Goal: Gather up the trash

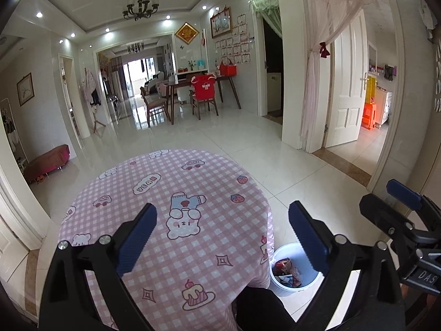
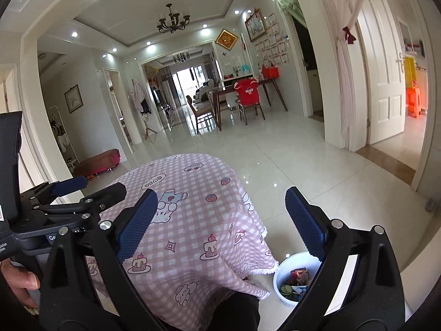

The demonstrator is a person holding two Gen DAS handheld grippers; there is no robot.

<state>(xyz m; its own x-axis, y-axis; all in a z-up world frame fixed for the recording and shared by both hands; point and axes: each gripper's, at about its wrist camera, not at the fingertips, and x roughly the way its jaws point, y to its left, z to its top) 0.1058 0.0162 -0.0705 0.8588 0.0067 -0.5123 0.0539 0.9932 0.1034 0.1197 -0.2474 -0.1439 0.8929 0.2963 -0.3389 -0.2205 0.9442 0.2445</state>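
Note:
A small round table under a pink checked cloth [image 1: 193, 182] [image 2: 193, 198] stands right below both grippers, and nothing lies on its top. On the floor at its right side sits a white bin [image 1: 281, 289] [image 2: 281, 295] holding crumpled wrappers [image 1: 286, 270] [image 2: 296, 280]. My left gripper [image 1: 223, 209] hangs open above the cloth with nothing between its blue pads. My right gripper [image 2: 222, 194] is open too, with nothing in it, and its right finger [image 2: 303, 220] hides part of the bin. Each gripper shows in the other's view, the right gripper [image 1: 386, 198] at the right edge and the left gripper [image 2: 91, 186] at the left.
A hand [image 2: 22, 284] grips the left tool's handle. White tiled floor [image 1: 275, 149] stretches ahead to a dining table with chairs [image 1: 204, 93]. A red bench [image 1: 49, 162] stands by the left wall. Open doorways with white doors [image 1: 347, 88] and an orange stool [image 1: 370, 115] lie to the right.

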